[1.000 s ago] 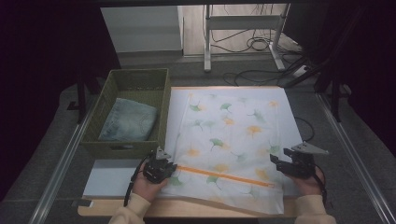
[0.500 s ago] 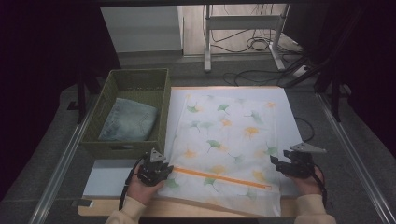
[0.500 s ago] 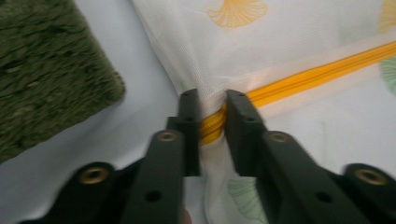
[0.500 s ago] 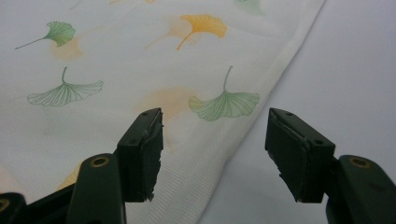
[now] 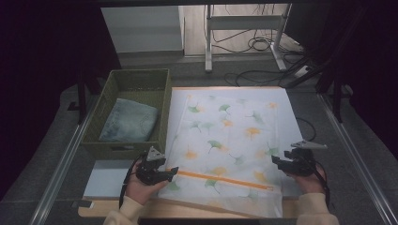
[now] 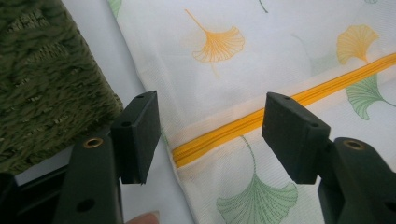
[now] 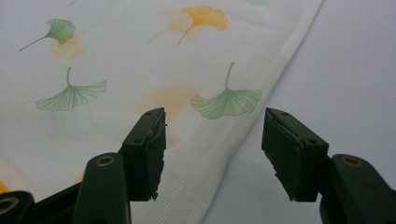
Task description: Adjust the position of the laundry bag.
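Lying flat on the white table (image 5: pixel 110 180), the mesh laundry bag (image 5: pixel 230 136) with its ginkgo-leaf print covers the middle of the work area, its orange zipper (image 5: pixel 220 178) running across the near end. Left gripper (image 5: pixel 162 174) sits at the bag's near-left corner — jaws have just been opening and now stand wide, not pressing on anything; in the left gripper view the zipper's end (image 6: pixel 187 154) lies on the table between them. Right gripper (image 5: pixel 280 162) is at the bag's right edge — jaws apart, having just closed in slightly, nothing pinched; in the right gripper view the bag's hem (image 7: pixel 243 140) runs below the gap, untouched. Green woven basket (image 5: pixel 162 110) stands just left of the bag, with a folded bluish-grey cloth (image 5: pixel 129 120) inside.
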`<control>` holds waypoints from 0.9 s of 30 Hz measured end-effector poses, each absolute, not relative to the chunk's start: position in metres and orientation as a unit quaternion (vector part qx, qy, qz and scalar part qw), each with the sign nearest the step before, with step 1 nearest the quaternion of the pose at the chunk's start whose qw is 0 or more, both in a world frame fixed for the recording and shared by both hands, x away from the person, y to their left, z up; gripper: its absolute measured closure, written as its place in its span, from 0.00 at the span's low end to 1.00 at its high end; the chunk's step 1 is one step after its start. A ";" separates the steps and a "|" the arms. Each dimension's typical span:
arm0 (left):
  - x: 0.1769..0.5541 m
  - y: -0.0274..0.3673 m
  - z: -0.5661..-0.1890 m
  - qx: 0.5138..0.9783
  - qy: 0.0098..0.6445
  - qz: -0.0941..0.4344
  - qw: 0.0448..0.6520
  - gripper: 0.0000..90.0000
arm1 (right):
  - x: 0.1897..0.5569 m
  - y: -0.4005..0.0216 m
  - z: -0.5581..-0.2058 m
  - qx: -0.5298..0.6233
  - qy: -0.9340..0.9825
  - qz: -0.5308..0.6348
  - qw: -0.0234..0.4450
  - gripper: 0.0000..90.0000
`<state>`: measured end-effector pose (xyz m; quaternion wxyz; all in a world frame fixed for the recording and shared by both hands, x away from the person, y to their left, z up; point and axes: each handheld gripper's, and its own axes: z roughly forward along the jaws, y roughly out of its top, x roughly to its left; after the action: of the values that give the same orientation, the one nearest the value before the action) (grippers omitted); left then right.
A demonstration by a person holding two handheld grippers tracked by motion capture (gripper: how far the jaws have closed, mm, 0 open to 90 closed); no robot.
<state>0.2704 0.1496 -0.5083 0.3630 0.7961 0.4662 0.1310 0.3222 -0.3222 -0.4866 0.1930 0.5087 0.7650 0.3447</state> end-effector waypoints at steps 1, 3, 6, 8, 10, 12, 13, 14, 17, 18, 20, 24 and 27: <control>0.270 0.150 -0.508 0.797 0.465 0.131 0.363 0.41 | 0.322 -0.322 -0.487 0.511 0.763 0.345 0.192 0.46; 0.270 0.150 -0.508 0.798 0.466 0.129 0.360 0.41 | 0.323 -0.320 -0.488 0.516 0.760 0.345 0.191 0.48; 0.270 0.150 -0.510 0.800 0.468 0.127 0.353 0.41 | 0.326 -0.315 -0.489 0.523 0.758 0.336 0.197 0.50; 0.271 0.150 -0.510 0.800 0.468 0.127 0.352 0.41 | 0.328 -0.311 -0.491 0.529 0.756 0.328 0.202 0.52; 0.271 0.149 -0.510 0.800 0.467 0.128 0.354 0.41 | 0.330 -0.309 -0.493 0.530 0.756 0.324 0.204 0.53; 0.271 0.149 -0.510 0.801 0.465 0.127 0.354 0.41 | 0.332 -0.306 -0.496 0.532 0.759 0.314 0.205 0.53; 0.272 0.149 -0.510 0.802 0.464 0.126 0.354 0.41 | 0.333 -0.305 -0.497 0.532 0.761 0.308 0.205 0.52; 0.272 0.149 -0.510 0.801 0.466 0.127 0.353 0.41 | 0.334 -0.304 -0.499 0.532 0.764 0.302 0.205 0.52; 0.271 0.150 -0.511 0.801 0.467 0.130 0.351 0.40 | 0.335 -0.302 -0.500 0.534 0.771 0.288 0.196 0.51; 0.271 0.150 -0.511 0.800 0.468 0.130 0.352 0.40 | 0.335 -0.301 -0.501 0.533 0.774 0.285 0.191 0.51; 0.271 0.150 -0.512 0.801 0.468 0.128 0.352 0.40 | 0.335 -0.299 -0.503 0.530 0.777 0.281 0.190 0.54; 0.271 0.150 -0.511 0.801 0.467 0.126 0.353 0.40 | 0.336 -0.292 -0.507 0.520 0.789 0.259 0.200 0.67; 0.271 0.149 -0.510 0.804 0.463 0.124 0.352 0.40 | 0.337 -0.291 -0.507 0.515 0.795 0.253 0.199 0.75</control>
<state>0.2706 0.1493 -0.5099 0.3516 0.8040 0.4632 0.1239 0.3366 -0.2909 -0.5068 0.1988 0.5148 0.7945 0.2533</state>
